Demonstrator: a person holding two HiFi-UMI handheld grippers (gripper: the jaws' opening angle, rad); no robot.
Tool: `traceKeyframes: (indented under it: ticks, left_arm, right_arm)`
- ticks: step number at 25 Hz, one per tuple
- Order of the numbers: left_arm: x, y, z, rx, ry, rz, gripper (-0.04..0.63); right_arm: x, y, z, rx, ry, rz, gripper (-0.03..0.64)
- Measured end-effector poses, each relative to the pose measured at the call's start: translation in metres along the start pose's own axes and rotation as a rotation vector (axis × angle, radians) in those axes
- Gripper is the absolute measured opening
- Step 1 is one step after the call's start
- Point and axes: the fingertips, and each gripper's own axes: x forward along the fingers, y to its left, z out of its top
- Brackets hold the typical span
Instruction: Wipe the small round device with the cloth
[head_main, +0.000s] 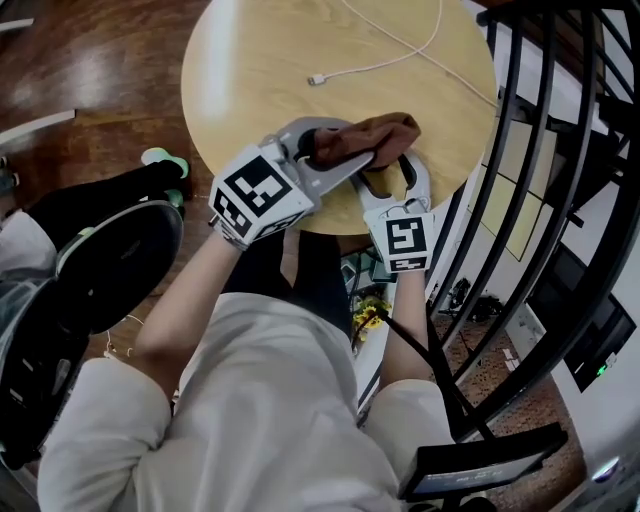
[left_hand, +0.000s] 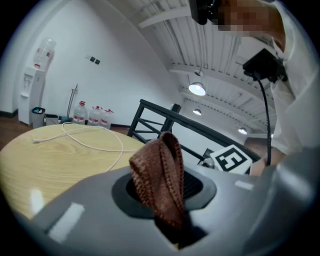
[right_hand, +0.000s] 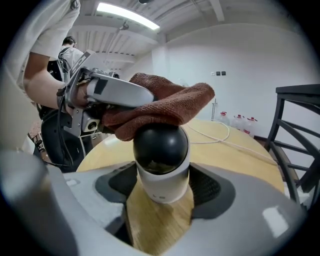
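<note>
**Fingers (left_hand: 85, 205) grip cloth (left_hand: 157, 170) and small round device (right_hand: 160, 145) at bench (head_main: 280, 60)**

Left gripper (left_hand: 167, 200) fingers were shut on the folded brown cloth. The right gripper (right_hand: 162, 187) held the device by its white sides, upright at the bench's near edge. Only the right gripper view showed the device's black dome, with the cloth resting on it; in the head view the cloth hid it. A white cable (head_main: 390, 62) lay across the round, pale wooden bench beside a black railing (head_main: 540, 200). Water bottles (left_hand: 94, 115) stood by a white wall.

Round wooden table (head_main: 250, 60), dark wood floor (head_main: 100, 70), black railing (right_hand: 300, 90), white walls (right_hand: 250, 50).
</note>
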Motion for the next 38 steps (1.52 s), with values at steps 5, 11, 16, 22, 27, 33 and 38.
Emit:
traceKeyframes:
  ticks: [5,11,16,22,27,33,38]
  left_arm:
    - [-0.001,0.011,0.001,-0.007,0.004,0.036,0.112]
    - [0.002,0.019,0.002,-0.038,0.008,0.036,0.112]
    - [0.001,0.04,-0.007,-0.181,0.007,0.094,0.109]
    - [0.01,0.059,-0.028,-0.209,0.104,0.078,0.108]
    - [0.021,0.064,-0.048,-0.242,0.246,0.082,0.106]
    - [0.027,0.07,-0.072,-0.138,0.411,0.11,0.106]
    - [0.029,0.074,-0.082,-0.086,0.455,0.109,0.106]
  right_arm:
    - [0.0,0.0,0.0,0.019,-0.003,-0.005,0.324]
    - [0.0,0.0,-0.001,0.025,0.004,-0.005,0.324]
    - [-0.002,0.0,0.0,0.022,0.006,-0.009,0.324]
    - [-0.003,0.002,0.001,0.023,0.011,-0.009,0.324]
    - [-0.006,0.004,0.001,0.023,0.017,-0.01,0.324]
    - [-0.006,0.004,0.002,0.032,0.015,-0.021,0.324]
    - [-0.003,0.002,0.003,0.037,0.015,-0.028,0.324]
